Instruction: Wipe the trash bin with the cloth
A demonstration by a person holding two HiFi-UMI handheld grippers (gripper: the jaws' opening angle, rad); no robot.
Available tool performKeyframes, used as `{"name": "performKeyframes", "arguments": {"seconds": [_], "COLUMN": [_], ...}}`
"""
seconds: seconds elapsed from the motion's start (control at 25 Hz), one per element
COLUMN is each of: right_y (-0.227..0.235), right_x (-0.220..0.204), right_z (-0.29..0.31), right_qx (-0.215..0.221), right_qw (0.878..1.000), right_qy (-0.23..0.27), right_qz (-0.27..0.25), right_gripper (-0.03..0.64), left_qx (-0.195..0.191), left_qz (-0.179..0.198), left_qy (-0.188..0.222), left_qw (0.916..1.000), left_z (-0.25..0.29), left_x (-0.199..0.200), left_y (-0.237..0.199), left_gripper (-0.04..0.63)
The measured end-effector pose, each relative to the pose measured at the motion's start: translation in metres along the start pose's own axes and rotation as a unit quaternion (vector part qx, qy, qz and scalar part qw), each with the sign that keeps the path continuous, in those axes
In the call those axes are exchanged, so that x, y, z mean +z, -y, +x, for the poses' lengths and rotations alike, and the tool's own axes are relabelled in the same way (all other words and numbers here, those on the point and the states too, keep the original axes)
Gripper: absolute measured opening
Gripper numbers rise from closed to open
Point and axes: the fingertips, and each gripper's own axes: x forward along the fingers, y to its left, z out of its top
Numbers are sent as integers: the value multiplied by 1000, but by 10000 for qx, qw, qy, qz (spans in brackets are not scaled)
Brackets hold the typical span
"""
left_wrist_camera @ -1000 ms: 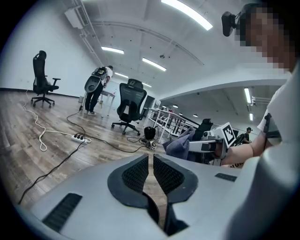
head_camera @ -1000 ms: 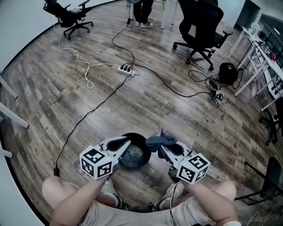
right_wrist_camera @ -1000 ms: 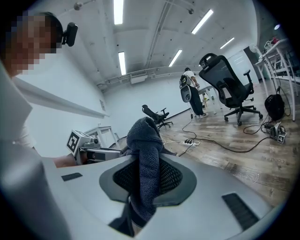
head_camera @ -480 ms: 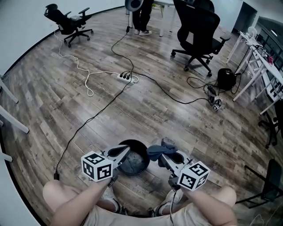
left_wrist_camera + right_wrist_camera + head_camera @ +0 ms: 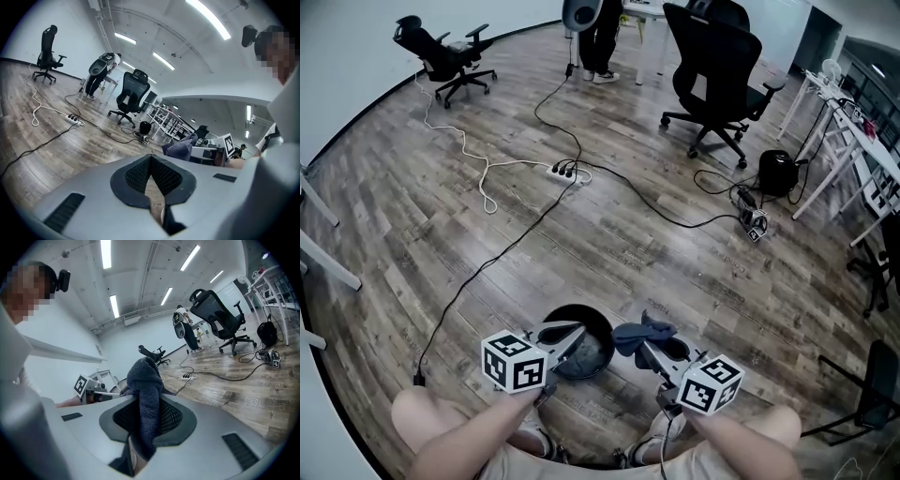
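Mostly free floor rd bin; blk cable runs past its L (chairs well apart).

Wood-plank floor is carrying a black cable and power strip. Black office chairs are standing near white walls. Ceiling strip lights are glowing.

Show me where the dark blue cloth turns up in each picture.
Head view: cloth low centre, at the tip of the right tongs, beside the black bin.
Left gripper view: cloth right of centre, above the left tongs.
Right gripper view: cloth at centre, pinched in the right tongs.
Shared landmark: the black office chair.
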Motion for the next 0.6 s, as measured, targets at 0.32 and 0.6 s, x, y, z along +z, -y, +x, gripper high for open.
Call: {"name": "performKeyframes", "arguments": {"seconds": [0.32, 0.6], "right_y": [-1, 0], "right_x": [-1, 0], "right_z": [-5, -5], "right_qx": [13, -13], "right_qw": [10000, 9999], "right_qy": [8, -9], "right_qz": [-64, -109], "right_gripper": [77, 77], "left_qx": [-24, -63], "left_qz": [91, 121], "left_qy": [-132, -172], "left_qw": [9999, 9998], "left_z": [5, 5], "left_x": [-8, -7], "left_y": [3, 8], "left_gripper": [11, 11]}}
